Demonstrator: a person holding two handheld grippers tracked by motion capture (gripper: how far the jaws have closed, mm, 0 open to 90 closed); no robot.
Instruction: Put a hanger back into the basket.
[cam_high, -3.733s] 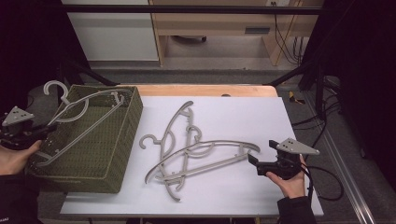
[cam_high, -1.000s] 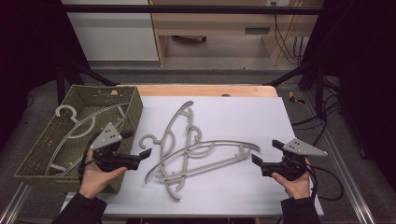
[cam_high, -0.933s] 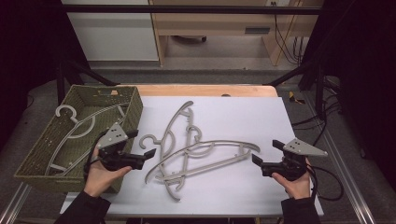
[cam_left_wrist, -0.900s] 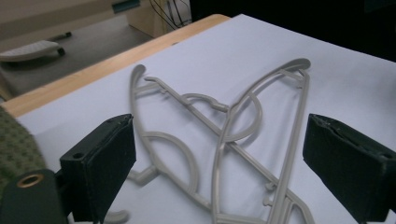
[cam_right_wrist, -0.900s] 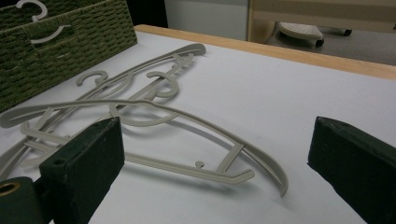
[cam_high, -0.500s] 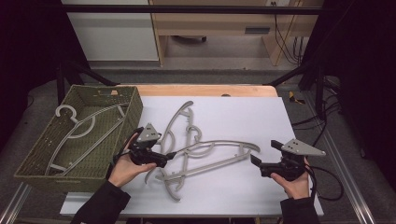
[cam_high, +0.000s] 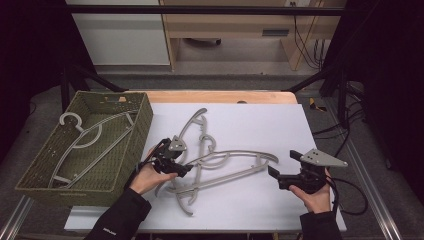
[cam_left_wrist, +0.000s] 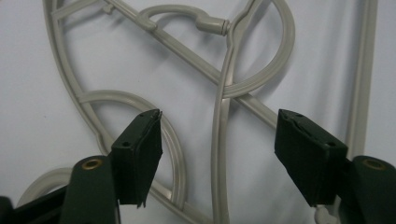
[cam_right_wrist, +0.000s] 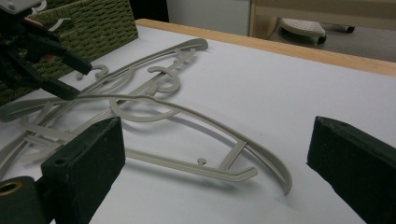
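Observation:
Tangled grey plastic hangers (cam_high: 225, 160) lie on the white table sheet (cam_high: 260, 120). My left gripper (cam_high: 185, 169) is low over their left part, pointing down. In the left gripper view its jaws (cam_left_wrist: 218, 114) straddle a thin hanger bar (cam_left_wrist: 219, 154). They have just been closing, but both pads stand apart from the bar. My right gripper (cam_high: 282, 164) hovers open at the pile's right end. The nearest hanger (cam_right_wrist: 187, 116) lies ahead of its wide jaws (cam_right_wrist: 217, 126). The left gripper (cam_right_wrist: 42, 51) shows far left in that view.
A green woven basket (cam_high: 75, 182) stands at the table's left with one grey hanger (cam_high: 90, 137) inside; its wall (cam_right_wrist: 93, 18) is just behind the left hand. A wooden table edge (cam_high: 220, 96) runs along the back. Cables trail off the right side.
The left hand moved right and down from the basket's near corner onto the hanger pile, and its jaws narrowed. The hanger once held over the basket lies inside it. The right hand stayed still.

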